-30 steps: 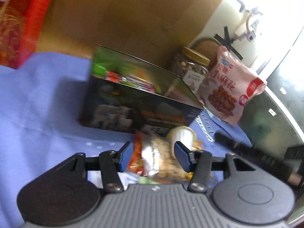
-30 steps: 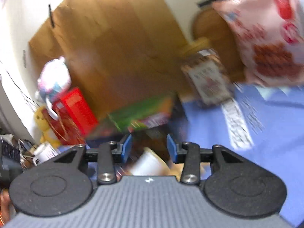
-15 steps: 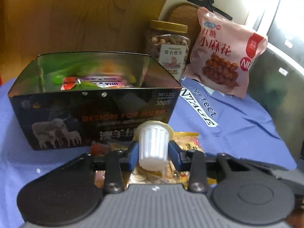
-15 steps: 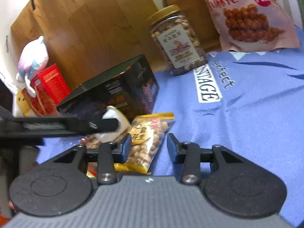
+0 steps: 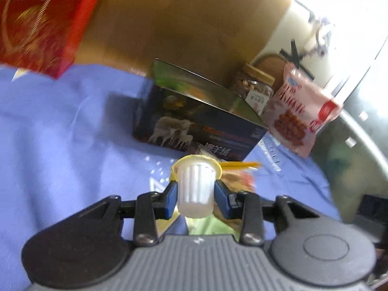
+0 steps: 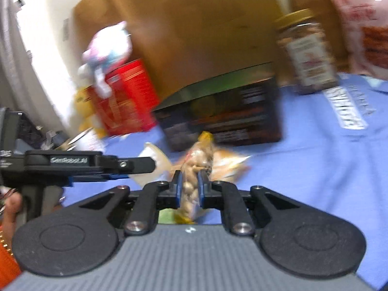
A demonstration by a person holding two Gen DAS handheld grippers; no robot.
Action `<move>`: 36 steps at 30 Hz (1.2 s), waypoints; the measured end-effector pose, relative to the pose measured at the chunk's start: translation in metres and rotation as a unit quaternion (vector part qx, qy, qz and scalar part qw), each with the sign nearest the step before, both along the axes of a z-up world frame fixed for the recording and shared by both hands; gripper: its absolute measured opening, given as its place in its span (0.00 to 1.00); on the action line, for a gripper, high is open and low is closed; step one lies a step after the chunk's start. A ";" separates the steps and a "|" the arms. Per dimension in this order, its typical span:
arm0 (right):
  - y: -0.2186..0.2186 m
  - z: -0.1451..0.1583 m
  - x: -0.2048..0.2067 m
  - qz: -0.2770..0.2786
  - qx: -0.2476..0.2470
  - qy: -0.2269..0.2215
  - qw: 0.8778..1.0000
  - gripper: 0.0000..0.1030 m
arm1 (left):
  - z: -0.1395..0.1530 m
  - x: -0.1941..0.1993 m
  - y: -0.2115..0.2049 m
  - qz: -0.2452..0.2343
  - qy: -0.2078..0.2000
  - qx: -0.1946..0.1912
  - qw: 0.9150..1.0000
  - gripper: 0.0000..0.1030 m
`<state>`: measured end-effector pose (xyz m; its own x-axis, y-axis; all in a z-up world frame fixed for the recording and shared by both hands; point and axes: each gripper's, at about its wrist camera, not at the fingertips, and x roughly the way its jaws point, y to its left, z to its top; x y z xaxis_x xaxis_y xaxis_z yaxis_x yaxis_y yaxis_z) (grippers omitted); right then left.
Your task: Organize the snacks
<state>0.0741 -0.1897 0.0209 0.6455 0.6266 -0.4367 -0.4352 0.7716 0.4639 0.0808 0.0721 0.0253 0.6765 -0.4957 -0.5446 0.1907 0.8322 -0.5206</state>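
Observation:
My left gripper [image 5: 196, 195] is shut on a white ribbed jelly cup [image 5: 196, 189] with a yellow rim, held above the blue cloth in front of the dark open box [image 5: 201, 123]. My right gripper [image 6: 189, 186] is shut on a clear bag of peanuts [image 6: 197, 169], lifted a little off the cloth. The left gripper [image 6: 101, 163] with the cup [image 6: 155, 162] shows in the right wrist view, to the left. The box [image 6: 223, 116] stands just behind. More snack packets [image 5: 238, 177] lie under the cup.
A nut jar [image 5: 254, 89] and a pink snack bag [image 5: 303, 111] stand right of the box. A red carton [image 5: 41, 21] is at the far left, with a plush toy [image 6: 106, 51] on it. A brown cardboard wall [image 5: 181, 17] stands behind. A blue cloth [image 5: 60, 133] covers the table.
My right gripper has closed on the peanut bag and lifted it. My left gripper has pulled back and swung left with the cup, away from the box.

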 end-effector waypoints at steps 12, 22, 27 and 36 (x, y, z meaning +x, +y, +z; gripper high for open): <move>0.026 0.015 -0.013 -0.024 -0.041 -0.056 0.997 0.42 | -0.030 0.001 0.033 0.024 0.043 -0.039 0.998 0.35; 0.028 -0.010 -0.013 -0.024 -0.078 -0.019 0.996 0.43 | 0.009 -0.013 0.042 0.057 -0.008 -0.016 0.998 0.49; 0.020 -0.021 -0.016 -0.018 -0.062 0.004 0.998 0.43 | 0.023 0.010 0.004 -0.015 -0.007 -0.015 1.000 0.50; 0.012 -0.020 -0.009 0.002 -0.032 0.021 0.999 0.41 | -0.006 0.023 -0.064 -0.069 0.044 0.066 0.994 0.77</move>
<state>0.0654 -0.1777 0.0006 0.6235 0.5986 -0.5029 -0.4194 0.7990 0.4309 0.1038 0.0082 0.0190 0.5532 -0.5009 -0.6656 0.2671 0.8635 -0.4279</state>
